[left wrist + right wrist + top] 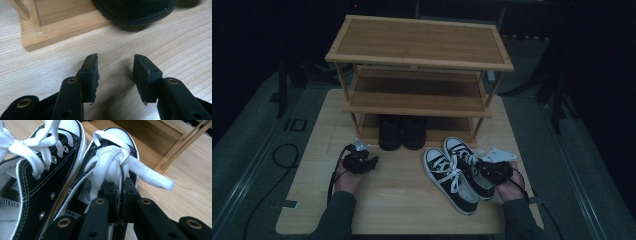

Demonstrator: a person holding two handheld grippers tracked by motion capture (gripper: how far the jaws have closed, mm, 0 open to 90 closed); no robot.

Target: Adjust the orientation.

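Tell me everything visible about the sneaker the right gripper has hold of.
The right-hand sneaker is a low black canvas shoe with a white rubber toe cap and sole edge, white stitching, metal eyelets and white laces tied in a knot. It lies flat on the wooden table, toe toward the shoe rack, pressed side by side against its twin. The right gripper has its jaws shut on the side wall of the shoe's opening, just behind the knot.
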